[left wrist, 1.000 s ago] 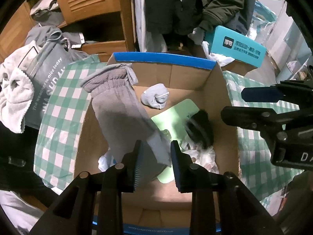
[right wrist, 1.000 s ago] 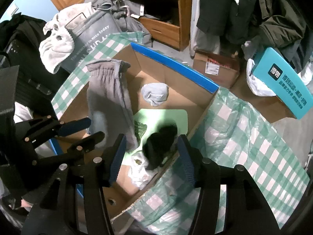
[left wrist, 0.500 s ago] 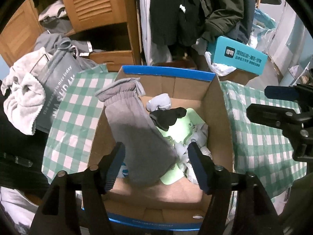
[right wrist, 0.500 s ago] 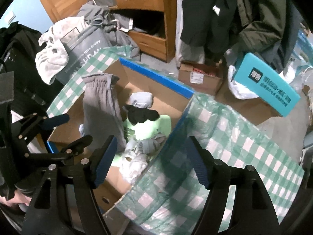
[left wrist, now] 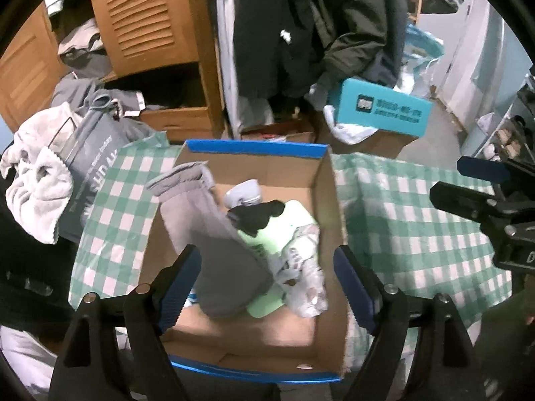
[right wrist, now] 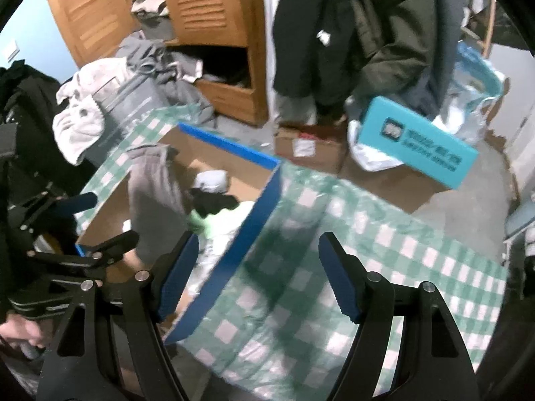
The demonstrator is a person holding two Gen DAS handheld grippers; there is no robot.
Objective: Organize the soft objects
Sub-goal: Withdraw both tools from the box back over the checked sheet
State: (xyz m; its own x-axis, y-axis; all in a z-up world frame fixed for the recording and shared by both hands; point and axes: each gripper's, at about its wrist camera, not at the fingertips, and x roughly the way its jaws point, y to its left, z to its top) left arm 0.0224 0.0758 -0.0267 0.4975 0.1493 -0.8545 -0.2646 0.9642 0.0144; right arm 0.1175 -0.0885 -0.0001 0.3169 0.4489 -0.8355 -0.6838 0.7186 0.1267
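A green and white checked cloth (left wrist: 401, 214) covers the surface ahead of both grippers, and on it stands an open cardboard box (left wrist: 329, 220) with blue edges, which fills the space in front of the left gripper (left wrist: 267, 274). Behind the box, far from the jaws, there is a wooden cabinet (left wrist: 147, 20) with slatted doors, dark coats (left wrist: 301, 26) hanging beside it, a grey bag (left wrist: 90, 163) with a white towel (left wrist: 36, 187) over it to the left, and a teal box (left wrist: 381, 110) to the right. Inside the cardboard box, a long grey sock (left wrist: 217, 244) hangs over the left wall and runs down toward the left finger of the left gripper. Next to it lies a light green sheet (left wrist: 287, 224), with a black sock (left wrist: 257, 215) on its far end, a small pale blue sock (left wrist: 244, 193) just behind that, and crumpled white plastic (left wrist: 304, 280) near the right finger. The left gripper hovers above the near part of the box with its jaws spread wide and nothing between them. The right gripper (right wrist: 257, 274) is to the right of the box, above the cloth and the blue edge of the box wall; its jaws are also wide apart and hold nothing.
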